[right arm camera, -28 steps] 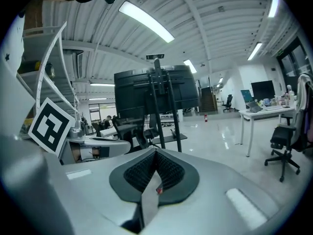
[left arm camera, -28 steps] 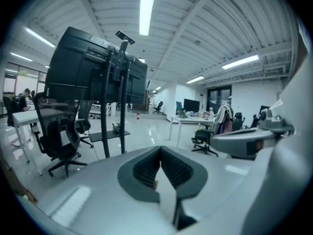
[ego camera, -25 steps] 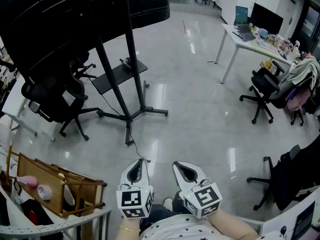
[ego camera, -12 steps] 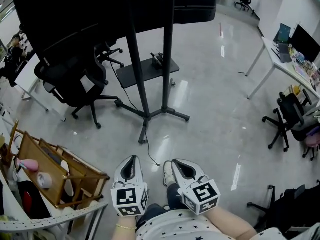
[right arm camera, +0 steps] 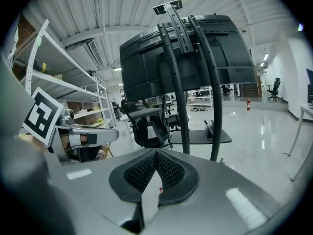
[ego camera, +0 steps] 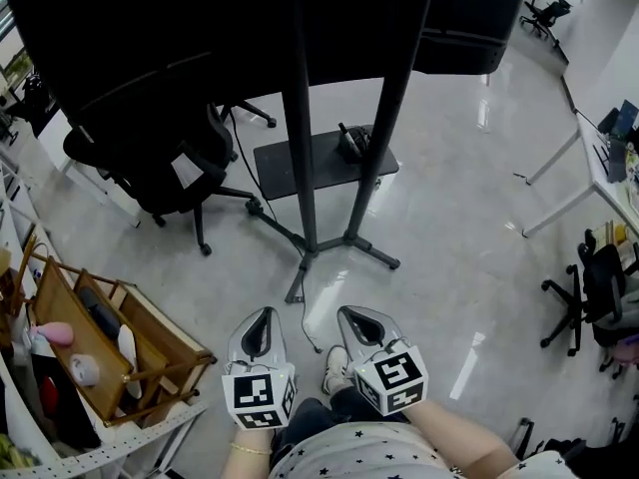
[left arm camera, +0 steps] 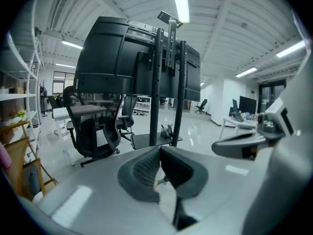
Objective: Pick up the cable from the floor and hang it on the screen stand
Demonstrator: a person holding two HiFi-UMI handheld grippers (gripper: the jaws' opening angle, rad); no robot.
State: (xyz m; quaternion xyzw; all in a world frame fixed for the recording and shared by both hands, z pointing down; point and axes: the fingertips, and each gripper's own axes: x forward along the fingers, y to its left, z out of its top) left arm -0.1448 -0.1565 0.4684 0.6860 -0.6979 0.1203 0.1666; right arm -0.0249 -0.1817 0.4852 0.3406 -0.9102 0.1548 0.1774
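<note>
A thin black cable (ego camera: pixel 304 315) lies on the shiny floor, trailing from the foot of the screen stand (ego camera: pixel 300 168) toward my shoes. The stand's two dark poles carry a large black screen (ego camera: pixel 150 28) and also rise ahead in the left gripper view (left arm camera: pixel 155 92) and the right gripper view (right arm camera: pixel 178 97). My left gripper (ego camera: pixel 263 319) and right gripper (ego camera: pixel 357 317) are held side by side at waist height above the floor, short of the cable's near end. In their own views the left gripper (left arm camera: pixel 157 149) and right gripper (right arm camera: pixel 156 152) are both shut, with nothing between the pads.
A black office chair (ego camera: pixel 170 173) stands left of the stand. A low black shelf (ego camera: pixel 310 163) with a small device sits on the stand's base. At lower left is a wooden rack (ego camera: pixel 110 342), at the right edge a white desk (ego camera: pixel 589 163) and another chair (ego camera: pixel 599 277).
The stand and the cable have come closer and now fill the upper middle of the head view. Both grippers moved forward together and stayed shut.
</note>
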